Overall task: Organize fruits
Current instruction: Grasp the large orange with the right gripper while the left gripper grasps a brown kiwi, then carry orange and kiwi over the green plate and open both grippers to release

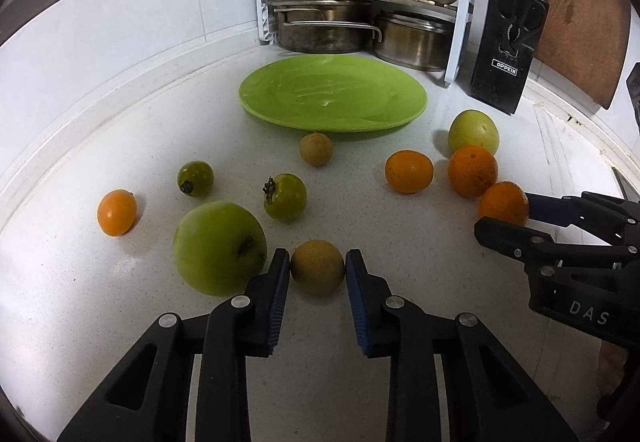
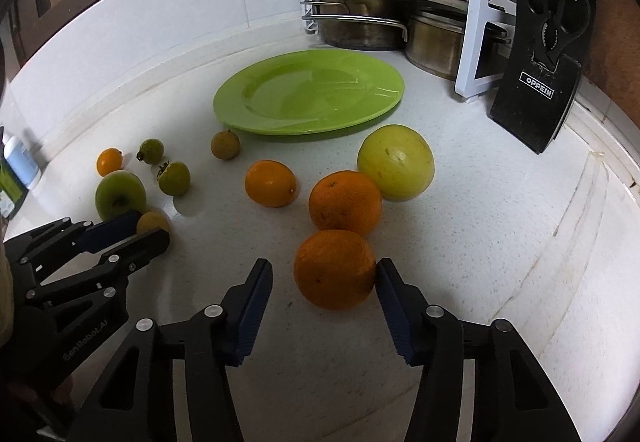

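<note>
My left gripper [image 1: 317,255] is shut on a small brown round fruit [image 1: 318,272] that rests on the white counter, with both blue pads against its sides. A big green apple [image 1: 220,246] lies just left of it. My right gripper [image 2: 324,263] straddles an orange [image 2: 334,269]; its right pad touches the peel, while a gap shows at the left pad, so it is open. Two more oranges [image 2: 345,202] [image 2: 271,183] and a yellow-green apple [image 2: 395,162] lie beyond. An empty green plate [image 1: 332,94] [image 2: 308,94] sits at the back.
Two small green fruits [image 1: 195,178] [image 1: 285,196], a small orange fruit [image 1: 117,212] and a second brown fruit [image 1: 316,149] are scattered left of centre. A rack of pots [image 1: 360,14] and a black knife block [image 1: 506,50] stand behind the plate. A bottle [image 2: 20,162] stands at the far left.
</note>
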A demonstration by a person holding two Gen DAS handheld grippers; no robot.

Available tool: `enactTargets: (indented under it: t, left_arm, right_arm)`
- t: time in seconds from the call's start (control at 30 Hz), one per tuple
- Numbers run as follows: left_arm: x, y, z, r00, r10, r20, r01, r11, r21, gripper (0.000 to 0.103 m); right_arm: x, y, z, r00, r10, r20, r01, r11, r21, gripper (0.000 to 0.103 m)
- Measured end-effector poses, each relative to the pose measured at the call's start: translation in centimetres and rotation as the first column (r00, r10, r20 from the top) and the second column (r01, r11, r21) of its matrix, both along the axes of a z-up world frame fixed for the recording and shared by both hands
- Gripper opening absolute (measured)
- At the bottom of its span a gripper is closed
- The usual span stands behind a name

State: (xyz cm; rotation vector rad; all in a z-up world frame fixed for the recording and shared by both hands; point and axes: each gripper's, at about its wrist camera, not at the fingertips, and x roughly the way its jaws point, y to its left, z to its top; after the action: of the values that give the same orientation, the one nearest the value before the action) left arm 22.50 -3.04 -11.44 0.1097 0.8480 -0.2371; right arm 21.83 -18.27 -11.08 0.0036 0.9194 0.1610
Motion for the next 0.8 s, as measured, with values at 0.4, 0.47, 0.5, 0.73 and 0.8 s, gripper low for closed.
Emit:
enactTargets:
  t: [0.4,0.47,0.5,0.73,0.8]
  left_arm:
    - [-0.6,-0.2,1.0,1.000,-0.001,0.014,0.001,1.000,-0.012,0.029]
    - [-0.7,-0.3,1.4,1.000,-0.004,0.021,0.004,1.000,-0.014,0.029]
    - [-0.8,-0.3,1.6,1.000,-0.003,0.024,0.003,1.000,-0.013,0.029]
    - [-0.9,-0.3,3.8,0.997,-0.014,0.071,0.016,1.000,-0.021,0.029]
    - [-0.8,-0.2,4.5,0.996,-0.018,0.093,0.020,1.000,-0.021,0.029]
  right_arm:
    - [-0.3,-0.3,0.3,1.000,0.008,0.009,-0.009,1.000,0.022,0.043]
    - [-0.5,-0.2,0.7,1.000,0.014,0.019,-0.014,1.000,0.025,0.042]
    - [-0.7,-0.1,1.0,1.000,0.019,0.023,-0.019,0.999,0.028,0.042]
    - [-1.0,0.3,2.9,0.997,0.031,0.067,-0.034,0.998,0.043,0.042]
    - [-0.8,0.5,3.4,0.996,0.033,0.080,-0.037,0.998,0.043,0.042]
